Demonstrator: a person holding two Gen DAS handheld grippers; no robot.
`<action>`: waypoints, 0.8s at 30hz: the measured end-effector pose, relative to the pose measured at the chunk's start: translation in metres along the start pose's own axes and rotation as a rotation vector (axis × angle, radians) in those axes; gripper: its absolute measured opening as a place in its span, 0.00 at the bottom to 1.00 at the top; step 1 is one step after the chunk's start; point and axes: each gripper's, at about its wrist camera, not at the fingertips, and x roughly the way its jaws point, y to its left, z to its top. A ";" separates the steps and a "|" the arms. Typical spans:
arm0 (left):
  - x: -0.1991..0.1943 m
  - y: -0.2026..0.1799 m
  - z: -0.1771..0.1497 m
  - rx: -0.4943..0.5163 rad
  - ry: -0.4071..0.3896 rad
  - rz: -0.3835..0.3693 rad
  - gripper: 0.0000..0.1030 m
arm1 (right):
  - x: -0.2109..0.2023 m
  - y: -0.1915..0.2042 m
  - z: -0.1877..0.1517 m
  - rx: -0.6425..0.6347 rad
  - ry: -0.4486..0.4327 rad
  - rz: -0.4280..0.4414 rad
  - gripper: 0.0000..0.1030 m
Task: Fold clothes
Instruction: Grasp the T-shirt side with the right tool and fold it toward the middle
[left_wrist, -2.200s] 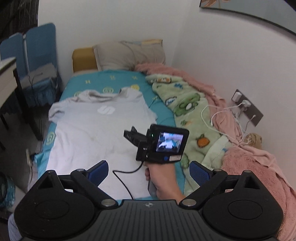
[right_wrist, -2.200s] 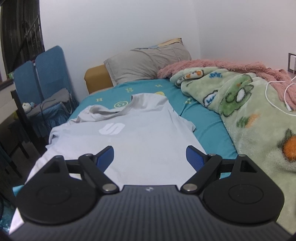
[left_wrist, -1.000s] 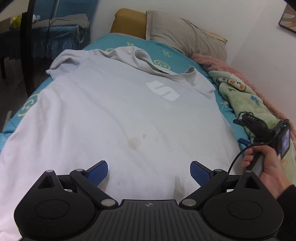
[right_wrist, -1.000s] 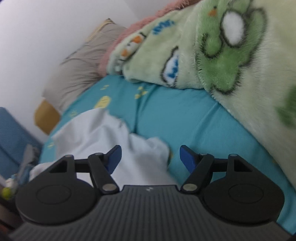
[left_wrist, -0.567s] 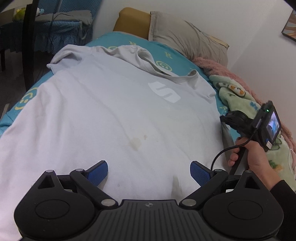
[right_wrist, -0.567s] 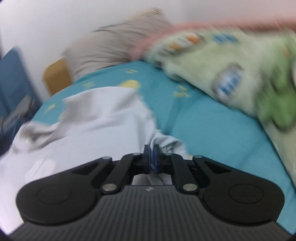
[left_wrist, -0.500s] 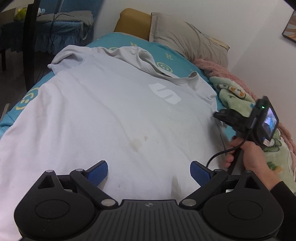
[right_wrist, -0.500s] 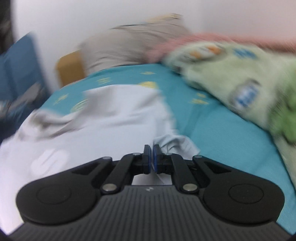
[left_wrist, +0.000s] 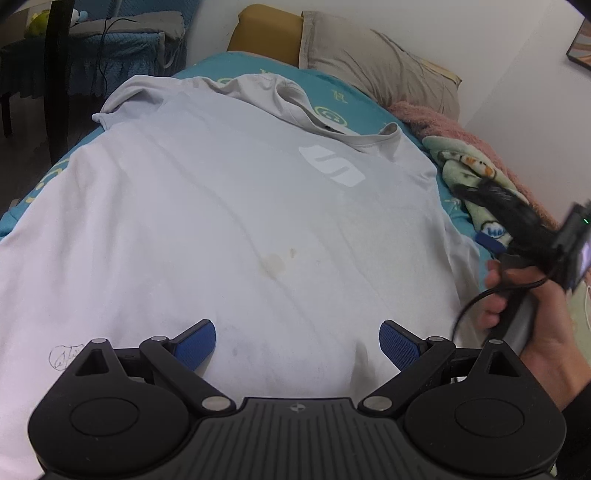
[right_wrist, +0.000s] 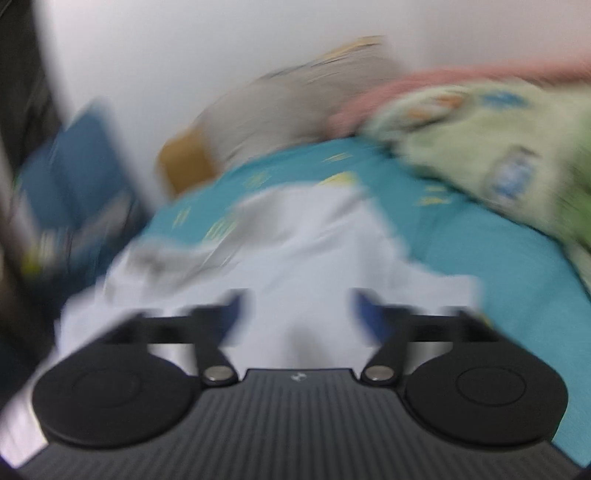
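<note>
A pale grey T-shirt (left_wrist: 229, 206) with a white chest logo lies spread flat on the teal bed, its collar at the far end. My left gripper (left_wrist: 297, 341) is open and empty, hovering over the shirt's near hem. My right gripper (right_wrist: 297, 314) is open and empty over the shirt's right sleeve area (right_wrist: 417, 280); its view is blurred by motion. The right gripper also shows in the left wrist view (left_wrist: 491, 242), held in a hand at the shirt's right edge.
A teal bed sheet (left_wrist: 347, 107) lies under the shirt. A grey pillow (left_wrist: 380, 70) sits at the head. A green cartoon blanket (right_wrist: 498, 147) and a pink blanket (left_wrist: 432, 118) lie along the right. Blue chairs (left_wrist: 110, 40) stand to the left.
My right gripper was shut on the shirt's right sleeve half a second ago; it has opened and let go, and is moving fast. The left gripper has barely moved.
</note>
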 end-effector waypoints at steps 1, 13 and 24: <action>0.001 0.000 -0.001 0.003 0.001 0.002 0.94 | 0.000 -0.019 0.005 0.079 -0.006 -0.026 0.86; 0.009 -0.005 0.000 0.008 -0.002 0.002 0.94 | 0.065 -0.028 0.002 0.031 0.131 -0.074 0.11; -0.006 -0.003 0.008 0.053 -0.090 0.046 0.94 | 0.043 0.139 -0.076 -0.820 0.098 0.086 0.11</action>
